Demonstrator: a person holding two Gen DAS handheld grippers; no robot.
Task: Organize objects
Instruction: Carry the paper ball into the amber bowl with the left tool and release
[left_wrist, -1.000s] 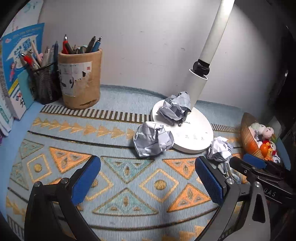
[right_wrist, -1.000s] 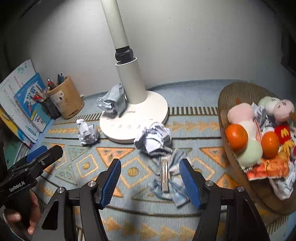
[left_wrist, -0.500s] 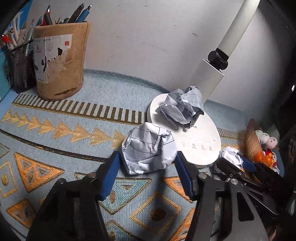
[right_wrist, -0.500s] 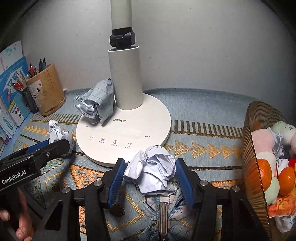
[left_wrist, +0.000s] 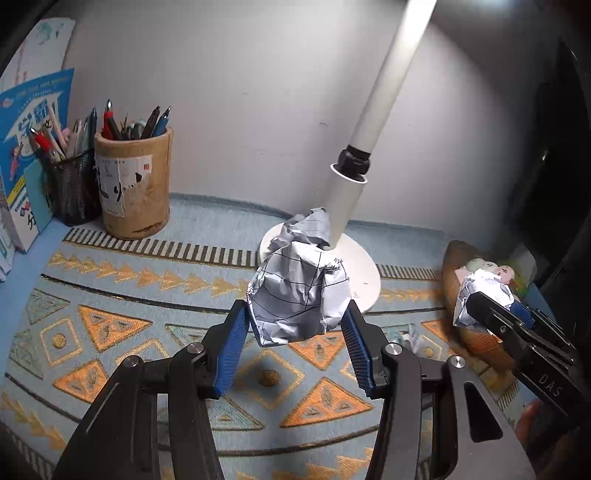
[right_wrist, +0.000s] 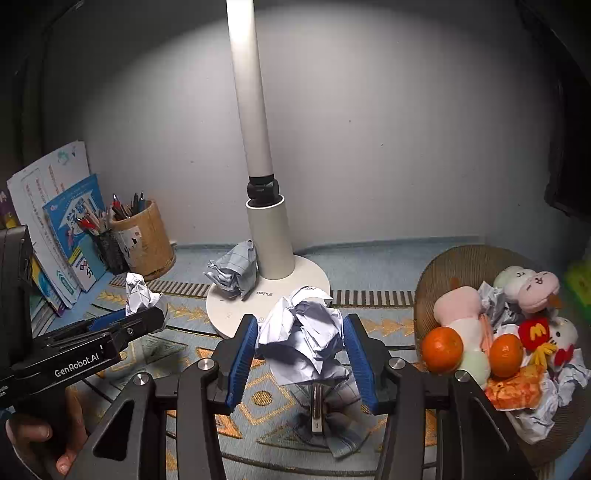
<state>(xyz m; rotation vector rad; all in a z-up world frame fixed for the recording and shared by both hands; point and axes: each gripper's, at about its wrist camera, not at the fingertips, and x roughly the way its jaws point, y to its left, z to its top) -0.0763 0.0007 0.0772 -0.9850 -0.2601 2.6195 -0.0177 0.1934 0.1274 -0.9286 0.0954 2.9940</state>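
Pinching a lined paper ball (left_wrist: 299, 295), the left gripper (left_wrist: 293, 341) has just closed its blue pads on it above the patterned mat (left_wrist: 110, 321). The right gripper (right_wrist: 301, 354), also just closed, clamps a second crumpled paper (right_wrist: 304, 332). Farther back, a third wad (right_wrist: 234, 271) lies on the lamp base (right_wrist: 314, 282); the basket (right_wrist: 443, 266) sits at the mat's right edge.

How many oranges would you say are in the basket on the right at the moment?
2. One orange lies at the basket's front left beside the pink plush; the other orange sits just right of it, below the red plush. More may be hidden under the toys and paper.
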